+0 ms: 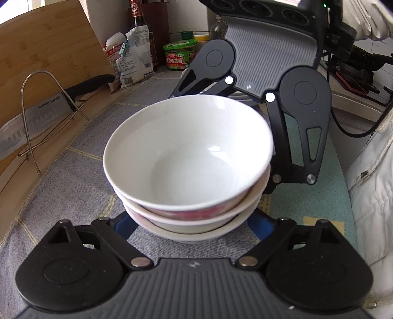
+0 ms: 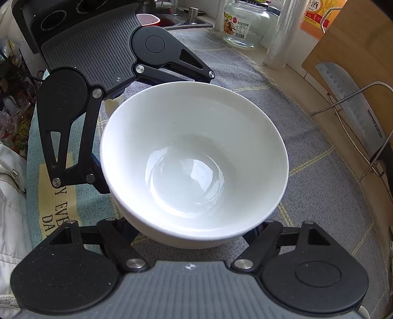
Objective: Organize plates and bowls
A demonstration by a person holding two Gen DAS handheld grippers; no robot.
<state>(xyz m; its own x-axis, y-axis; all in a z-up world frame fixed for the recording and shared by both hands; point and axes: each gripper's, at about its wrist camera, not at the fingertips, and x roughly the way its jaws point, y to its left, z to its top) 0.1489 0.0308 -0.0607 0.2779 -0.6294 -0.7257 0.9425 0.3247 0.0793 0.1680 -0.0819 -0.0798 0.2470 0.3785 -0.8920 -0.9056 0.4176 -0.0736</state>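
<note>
1. Left gripper (image 1: 194, 232): fingertips hidden behind the bowl stack (image 1: 189, 171); grip undeterminable.
2. Right gripper (image 2: 194, 235): fingertips covered by the white bowl (image 2: 194, 162).
3. Lower bowls: only rims visible.
4. Cleaver (image 1: 24, 127): blade cut off at frame edge.
5. Soy sauce bottle (image 1: 137, 17): top cropped.

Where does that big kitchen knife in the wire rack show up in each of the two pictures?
Left wrist view: the knife is at the left edge, leaning in the wire rack against the wooden board.
Right wrist view: the knife is at the right edge, in the same wire rack.
Shared landmark: the stack of white bowls in the middle.
</note>
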